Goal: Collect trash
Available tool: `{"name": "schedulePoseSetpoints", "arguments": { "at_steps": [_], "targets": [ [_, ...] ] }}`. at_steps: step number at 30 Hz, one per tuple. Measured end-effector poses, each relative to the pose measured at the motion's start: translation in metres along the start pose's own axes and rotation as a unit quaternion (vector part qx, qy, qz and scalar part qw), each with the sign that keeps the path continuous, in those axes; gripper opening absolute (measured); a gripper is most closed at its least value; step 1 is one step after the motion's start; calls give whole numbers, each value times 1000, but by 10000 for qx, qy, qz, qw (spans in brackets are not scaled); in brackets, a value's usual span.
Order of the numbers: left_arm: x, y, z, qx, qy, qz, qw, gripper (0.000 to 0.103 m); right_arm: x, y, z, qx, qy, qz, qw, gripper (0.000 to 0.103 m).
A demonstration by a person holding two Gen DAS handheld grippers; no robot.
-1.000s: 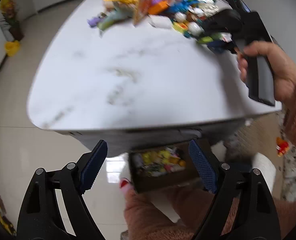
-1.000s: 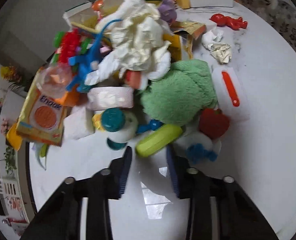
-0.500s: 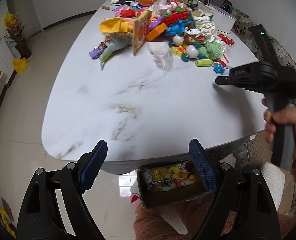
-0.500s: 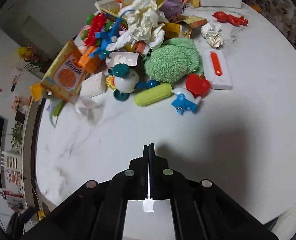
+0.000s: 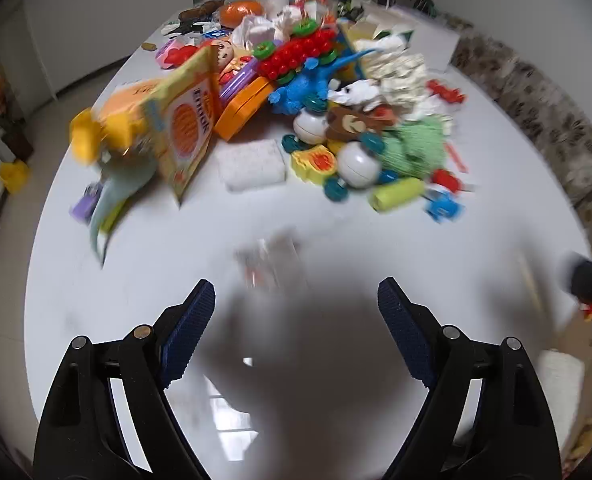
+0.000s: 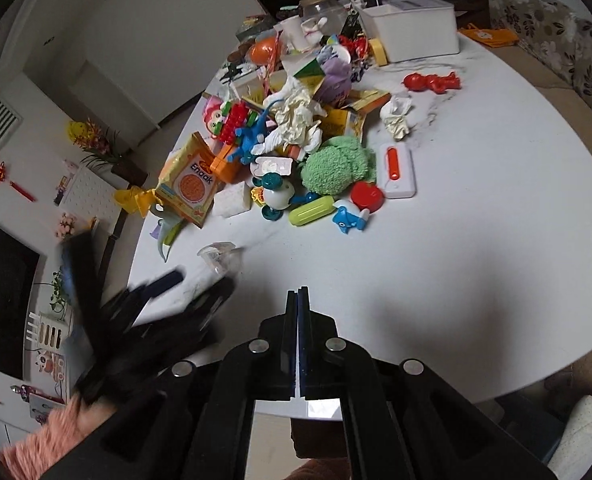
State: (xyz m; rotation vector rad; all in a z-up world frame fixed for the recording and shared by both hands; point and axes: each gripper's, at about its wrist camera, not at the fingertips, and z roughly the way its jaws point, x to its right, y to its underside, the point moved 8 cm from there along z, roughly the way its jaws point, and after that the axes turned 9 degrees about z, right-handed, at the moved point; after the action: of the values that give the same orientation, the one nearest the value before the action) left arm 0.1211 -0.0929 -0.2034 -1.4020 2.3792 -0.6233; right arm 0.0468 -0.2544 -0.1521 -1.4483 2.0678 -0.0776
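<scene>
A clear crumpled plastic wrapper [image 5: 271,264] lies alone on the white marble table [image 5: 175,248], just ahead of my open left gripper [image 5: 296,312]; it also shows in the right wrist view [image 6: 217,255]. Behind it is a heap of toys and trash: a yellow Enaak snack packet [image 6: 189,186], crumpled paper [image 6: 296,116], a paper wad [image 6: 396,118]. My right gripper [image 6: 298,300] is shut and empty, held back over the table's near edge. The left gripper appears blurred in the right wrist view [image 6: 175,284].
Toys in the heap: a green plush [image 6: 336,166], a yellow-green capsule [image 6: 311,210], a red apple [image 6: 367,194], a white box with an orange handle [image 6: 396,170]. A white tub [image 6: 412,26] stands at the back. A sofa [image 5: 544,120] runs along the right.
My left gripper has swung up from below the table edge and forward over the table toward the clear wrapper. My right gripper, shut since half a second ago, has pulled further back.
</scene>
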Motion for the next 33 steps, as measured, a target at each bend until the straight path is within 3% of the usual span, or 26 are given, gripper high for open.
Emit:
{"name": "schedulePoseSetpoints", "arguments": {
  "at_steps": [2,3,4,9,13,21,29,31,33],
  "targets": [
    [-2,-9,13,-54,-56,-1,10000,75,2,3,-3,30,13,-19,10000,0],
    [-3,-12,21,-166,-75,-6,9998,49,4,5,-4,29,10,-24,10000,0],
    [-4,-12,27,-305,-115,-6,9995,43,6,6,-6,36,9,-14,10000,0],
    [-6,-10,21,-259,40,23,9997,43,13,8,-9,75,-38,-24,10000,0],
    [-5,4,-6,-89,379,-125,9992,43,6,10,-10,94,17,-413,9991,0],
    [20,60,-91,283,1261,65,9916,43,-19,40,-9,-193,3,-1462,9891,0],
    [32,122,-113,25,1541,-35,9880,43,-22,66,-4,-483,-6,-1782,9828,0],
    [32,131,-110,-62,1597,-190,9870,43,-19,57,6,-461,54,-1652,9852,7],
    [32,133,-108,-88,1591,-280,9868,43,-24,38,18,-314,-14,-1471,9886,30]
  ]
}}
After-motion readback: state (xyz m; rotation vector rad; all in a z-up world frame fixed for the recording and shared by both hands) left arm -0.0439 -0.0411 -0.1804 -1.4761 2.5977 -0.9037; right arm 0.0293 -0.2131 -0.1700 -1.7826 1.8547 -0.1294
